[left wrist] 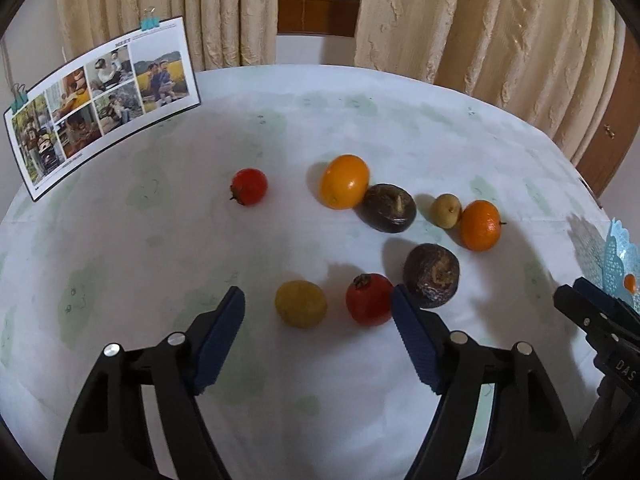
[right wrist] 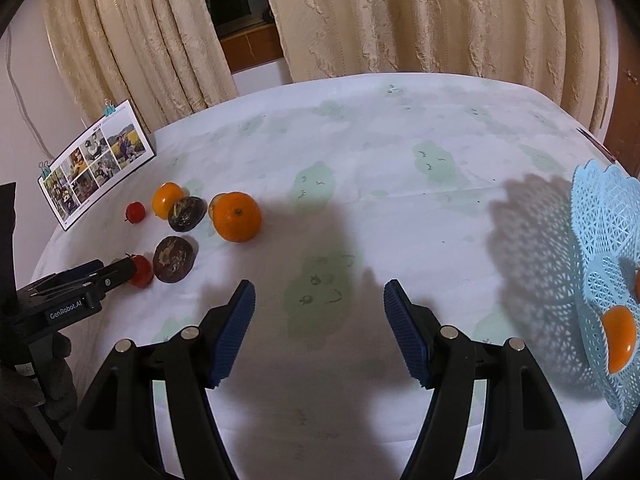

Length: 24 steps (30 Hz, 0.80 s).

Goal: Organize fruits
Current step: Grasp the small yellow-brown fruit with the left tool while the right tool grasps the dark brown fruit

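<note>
Eight fruits are lying loose on the worktop [left wrist: 280, 128]: two red ones [left wrist: 249, 186] [left wrist: 369, 299], two orange ones [left wrist: 344, 181] [left wrist: 480, 225], two dark brown ones [left wrist: 389, 208] [left wrist: 431, 275], and two yellowish ones, the larger [left wrist: 301, 303] in front and the smaller [left wrist: 445, 211] further back. One pale blue lattice basket [right wrist: 600, 216] is sitting at the edge, showing two orange pieces [right wrist: 619, 338] [right wrist: 637, 283] inside. One photo card [left wrist: 104, 92] is standing upright, carrying two blue clips [left wrist: 149, 23] [left wrist: 19, 98]
</note>
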Available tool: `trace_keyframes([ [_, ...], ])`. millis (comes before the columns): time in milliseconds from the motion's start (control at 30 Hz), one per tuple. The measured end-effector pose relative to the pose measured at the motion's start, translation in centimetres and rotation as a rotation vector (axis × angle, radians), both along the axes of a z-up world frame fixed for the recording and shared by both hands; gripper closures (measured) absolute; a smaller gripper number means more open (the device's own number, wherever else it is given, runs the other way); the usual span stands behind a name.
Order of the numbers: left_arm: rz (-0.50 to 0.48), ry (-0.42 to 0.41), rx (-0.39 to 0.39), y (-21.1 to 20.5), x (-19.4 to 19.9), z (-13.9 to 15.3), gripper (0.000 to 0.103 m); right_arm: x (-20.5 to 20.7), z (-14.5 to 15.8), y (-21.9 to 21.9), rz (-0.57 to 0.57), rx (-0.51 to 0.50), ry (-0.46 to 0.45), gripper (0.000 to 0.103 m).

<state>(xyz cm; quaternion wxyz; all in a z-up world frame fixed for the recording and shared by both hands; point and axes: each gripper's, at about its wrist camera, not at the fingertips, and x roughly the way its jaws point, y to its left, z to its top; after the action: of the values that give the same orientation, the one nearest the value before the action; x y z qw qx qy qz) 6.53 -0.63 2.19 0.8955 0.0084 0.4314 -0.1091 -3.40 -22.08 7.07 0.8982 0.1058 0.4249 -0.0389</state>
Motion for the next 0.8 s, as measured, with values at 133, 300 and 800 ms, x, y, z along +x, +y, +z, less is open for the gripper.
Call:
trace_keyframes([
  [133,-0.017,0.011,-0.023,0.2,-0.3,-0.1,0.034,0.2,-0.1,0.3,0.009,-0.005,0.007,0.034],
  [300,-0.002,0.036,-0.071,1.5,-0.3,-0.2,0.040,0.4,-0.2,0.6,0.016,-0.007,0.014,0.034],
  [800,-0.005,0.037,-0.083,2.1,0.6,-1.0,0.063,2.2,-0.5,4.6,0.131,-0.004,0.043,0.034],
])
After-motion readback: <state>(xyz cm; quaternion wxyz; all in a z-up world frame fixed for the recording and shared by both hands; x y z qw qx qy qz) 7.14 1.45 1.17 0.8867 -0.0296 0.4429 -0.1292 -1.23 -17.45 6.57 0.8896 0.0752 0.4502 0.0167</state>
